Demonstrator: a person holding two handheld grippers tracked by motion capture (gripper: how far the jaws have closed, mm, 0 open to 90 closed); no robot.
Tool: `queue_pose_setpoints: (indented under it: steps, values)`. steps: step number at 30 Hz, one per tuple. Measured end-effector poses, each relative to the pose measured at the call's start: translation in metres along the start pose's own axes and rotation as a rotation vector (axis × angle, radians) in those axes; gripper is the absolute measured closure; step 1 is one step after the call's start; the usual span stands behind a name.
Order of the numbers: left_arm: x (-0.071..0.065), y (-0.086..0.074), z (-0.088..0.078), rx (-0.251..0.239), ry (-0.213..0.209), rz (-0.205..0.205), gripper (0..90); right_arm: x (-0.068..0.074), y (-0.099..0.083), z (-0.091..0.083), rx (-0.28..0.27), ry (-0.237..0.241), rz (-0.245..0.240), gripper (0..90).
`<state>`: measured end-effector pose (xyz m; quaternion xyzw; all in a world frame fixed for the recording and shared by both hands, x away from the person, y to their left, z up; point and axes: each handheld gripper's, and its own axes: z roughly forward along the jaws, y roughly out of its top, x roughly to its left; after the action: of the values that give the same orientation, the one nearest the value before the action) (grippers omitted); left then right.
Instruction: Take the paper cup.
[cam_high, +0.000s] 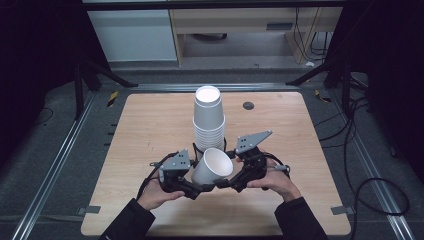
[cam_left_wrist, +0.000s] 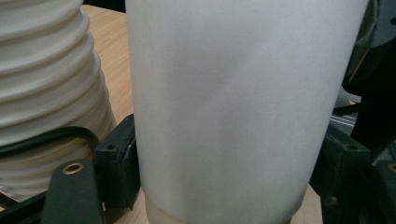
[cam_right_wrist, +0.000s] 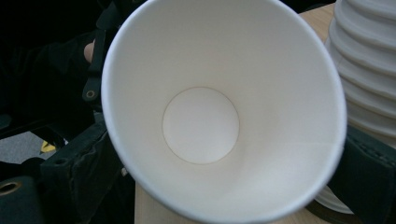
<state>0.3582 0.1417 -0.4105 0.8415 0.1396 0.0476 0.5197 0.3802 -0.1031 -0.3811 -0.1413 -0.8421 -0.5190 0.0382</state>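
Observation:
A tall stack of white paper cups (cam_high: 209, 117) stands upside down at the table's middle. Just in front of it a single white paper cup (cam_high: 212, 166) hangs tilted, mouth up and to the right. My left gripper (cam_high: 199, 189) is shut on that cup near its base; in the left gripper view its wall (cam_left_wrist: 233, 107) sits tight between both jaws and shows a faint crease. My right gripper (cam_high: 223, 183) reaches in from the right. In the right gripper view I look straight into the cup (cam_right_wrist: 201, 126), and the jaws stand wide apart on either side of it.
The stack's ribbed rims (cam_left_wrist: 42, 93) sit close beside the held cup, also at the right edge of the right gripper view (cam_right_wrist: 369, 70). A small dark disc (cam_high: 248, 105) lies on the wooden table (cam_high: 150, 125) at the back right. Metal rails and cables run along the floor.

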Motion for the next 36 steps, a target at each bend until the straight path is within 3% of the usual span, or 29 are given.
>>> queue_pose_setpoints:
  steps: [12,29,36]
  values:
    - [-0.002,0.0003,0.0031,0.002,0.002,0.007,22.9,-0.002,0.0011,0.0081,-0.031,0.009,0.017,7.3]
    - [0.0,0.0003,0.003,-0.011,-0.012,-0.019,22.1,-0.0019,0.0005,0.0055,-0.042,0.001,0.02,13.3]
    - [-0.0015,0.0,0.0011,-0.012,0.003,-0.021,17.8,-0.0005,0.0042,-0.0015,-0.055,-0.005,0.012,13.0]
